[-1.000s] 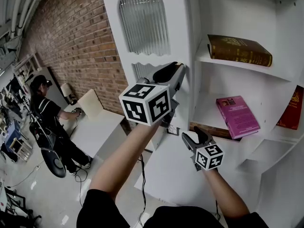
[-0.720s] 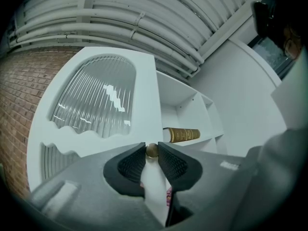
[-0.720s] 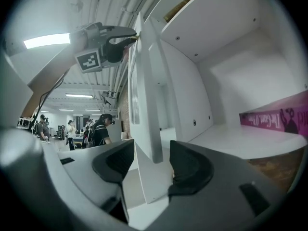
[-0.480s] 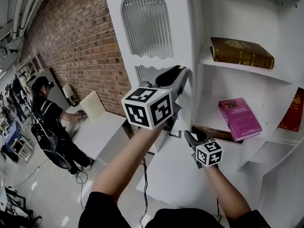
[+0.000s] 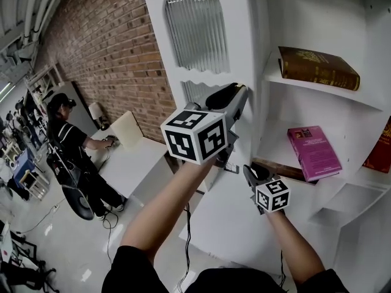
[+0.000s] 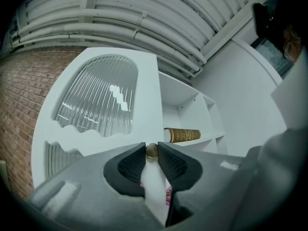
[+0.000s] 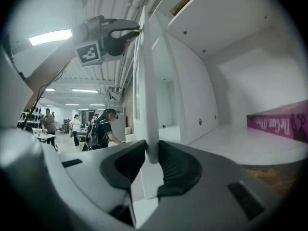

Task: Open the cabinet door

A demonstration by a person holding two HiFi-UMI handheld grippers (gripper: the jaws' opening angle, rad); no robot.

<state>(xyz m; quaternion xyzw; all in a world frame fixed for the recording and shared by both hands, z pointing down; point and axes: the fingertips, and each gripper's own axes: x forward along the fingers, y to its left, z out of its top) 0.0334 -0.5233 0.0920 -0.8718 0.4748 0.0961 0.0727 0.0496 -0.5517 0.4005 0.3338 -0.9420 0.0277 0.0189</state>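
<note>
Can't make out the lower part of the cabinet door behind the left gripper, clenched on its brass knob. Stands upright and swung open, long axis vertical, pinched at the free edge lower down by the right gripper, jaws just closing onto it.

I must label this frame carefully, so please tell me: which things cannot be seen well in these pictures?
Brass knob of the cabinet door: head view, hidden by the left tool closed on it.
Red book: head view, cut off by the right edge.
Pink book: right gripper view, cut off by the picture's edge.
Brown book: left gripper view, title too small to read.
</note>
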